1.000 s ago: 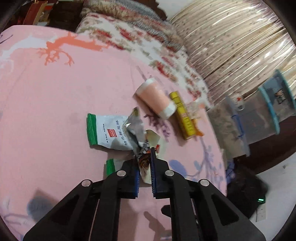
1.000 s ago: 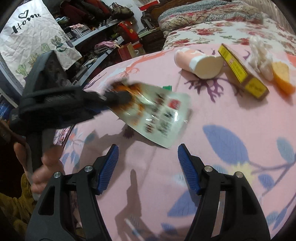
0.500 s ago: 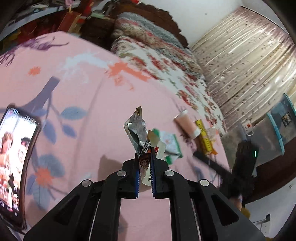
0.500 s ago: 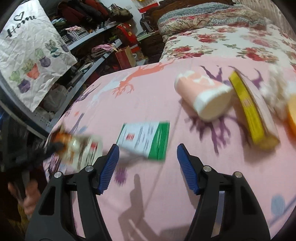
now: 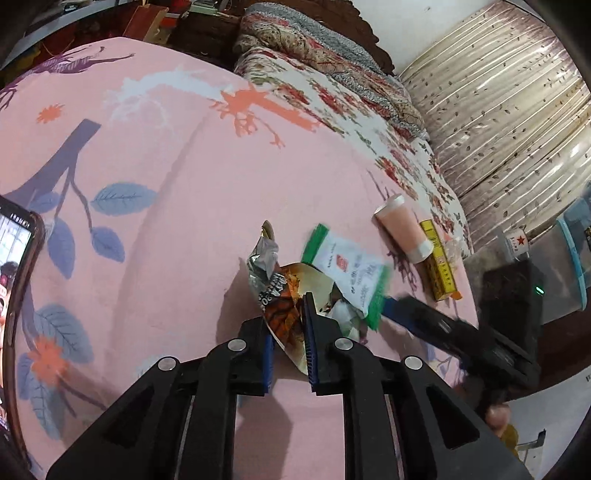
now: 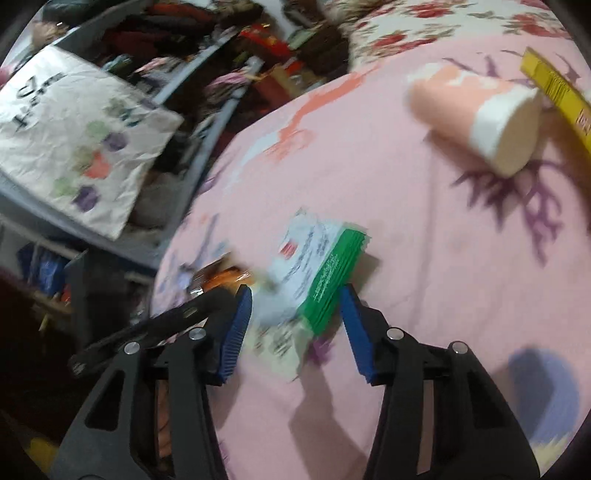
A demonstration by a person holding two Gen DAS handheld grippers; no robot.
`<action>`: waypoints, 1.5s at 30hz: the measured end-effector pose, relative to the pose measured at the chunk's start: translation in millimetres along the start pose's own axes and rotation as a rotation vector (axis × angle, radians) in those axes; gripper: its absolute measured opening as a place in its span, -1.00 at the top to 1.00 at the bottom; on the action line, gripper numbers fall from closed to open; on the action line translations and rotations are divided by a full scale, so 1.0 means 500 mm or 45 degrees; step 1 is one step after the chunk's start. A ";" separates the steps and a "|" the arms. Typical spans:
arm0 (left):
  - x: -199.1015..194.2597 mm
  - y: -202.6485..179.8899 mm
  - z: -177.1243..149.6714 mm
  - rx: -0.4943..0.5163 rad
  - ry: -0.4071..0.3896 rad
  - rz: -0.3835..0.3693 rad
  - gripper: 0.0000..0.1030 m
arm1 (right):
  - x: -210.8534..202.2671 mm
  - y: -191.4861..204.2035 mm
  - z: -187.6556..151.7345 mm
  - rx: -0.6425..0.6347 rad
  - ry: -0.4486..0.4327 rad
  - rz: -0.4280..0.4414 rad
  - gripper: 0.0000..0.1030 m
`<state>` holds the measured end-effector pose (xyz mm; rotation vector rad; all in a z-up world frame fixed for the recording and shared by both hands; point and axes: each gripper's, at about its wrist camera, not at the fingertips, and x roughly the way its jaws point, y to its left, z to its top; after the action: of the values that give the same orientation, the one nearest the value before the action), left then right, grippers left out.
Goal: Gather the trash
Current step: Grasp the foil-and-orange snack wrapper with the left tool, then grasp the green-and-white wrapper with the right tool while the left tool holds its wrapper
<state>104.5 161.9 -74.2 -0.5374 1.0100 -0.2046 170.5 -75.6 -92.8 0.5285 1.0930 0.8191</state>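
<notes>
Left gripper (image 5: 289, 334) clamps a crumpled orange snack wrapper (image 5: 284, 291) above the pink bedspread (image 5: 184, 177). The right gripper (image 5: 397, 314) meets a green-edged white packet (image 5: 347, 267) alongside.

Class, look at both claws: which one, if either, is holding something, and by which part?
The left claw pinches a crumpled foil snack wrapper by its lower edge. The right claw is open around the green-edged white packet, not gripping it.

A lived-in home bedroom: a bed under a pink leaf-print sheet (image 5: 207, 192), a floral quilt (image 5: 332, 103) and folded blankets (image 5: 325, 48) at its head, and cluttered shelves of clothes (image 6: 177, 33) beside it.
</notes>
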 end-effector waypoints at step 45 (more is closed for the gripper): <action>-0.007 0.016 -0.017 -0.011 0.024 0.032 0.63 | -0.004 -0.045 0.034 -0.040 -0.085 -0.115 -0.02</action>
<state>94.9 167.5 -79.2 -0.5312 1.0355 -0.1832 192.7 -90.7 -101.5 0.4736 1.0340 0.7342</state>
